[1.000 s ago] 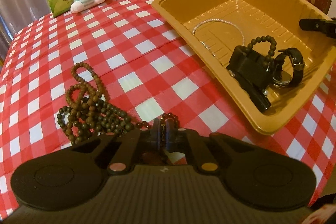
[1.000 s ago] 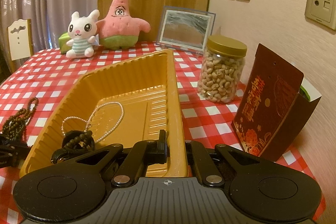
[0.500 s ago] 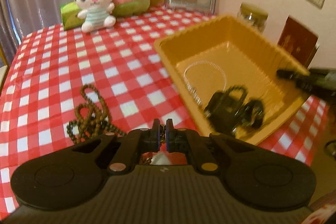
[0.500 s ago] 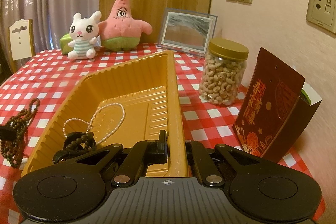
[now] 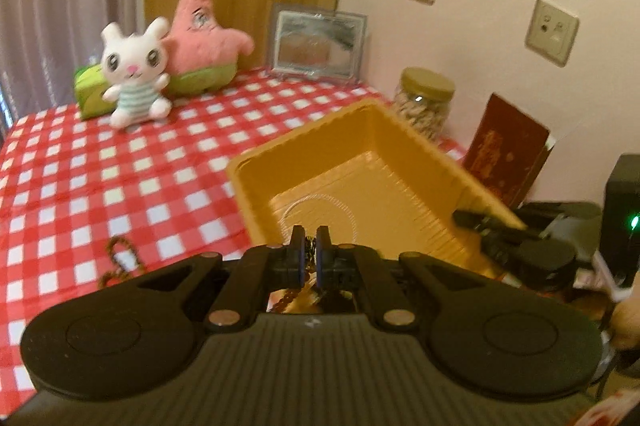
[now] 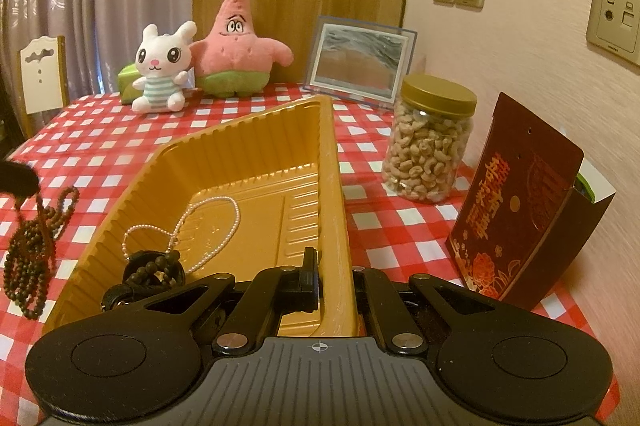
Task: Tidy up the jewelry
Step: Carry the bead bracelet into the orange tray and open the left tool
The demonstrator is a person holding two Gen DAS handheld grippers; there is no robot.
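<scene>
My left gripper (image 5: 308,250) is shut on a strand of dark wooden beads (image 5: 290,296) and holds it up above the table, just short of the gold tray (image 5: 404,142). From the right wrist view the lifted bead necklace (image 6: 30,246) hangs left of the tray (image 6: 336,186). My right gripper (image 6: 332,280) is shut on the tray's near right rim. Inside the tray lie a white pearl necklace (image 6: 200,226), a dark bead bracelet (image 6: 160,264) and a black watch (image 6: 120,296).
Red checked tablecloth (image 5: 120,166). At the back stand a white bunny plush (image 6: 162,66), a pink starfish plush (image 6: 236,44) and a picture frame (image 6: 360,64). A jar of cashews (image 6: 430,140) and a dark red box (image 6: 516,198) stand right of the tray.
My left gripper has lifted the bead necklace off the cloth and moved right toward the tray. My right gripper has stayed on the tray rim.
</scene>
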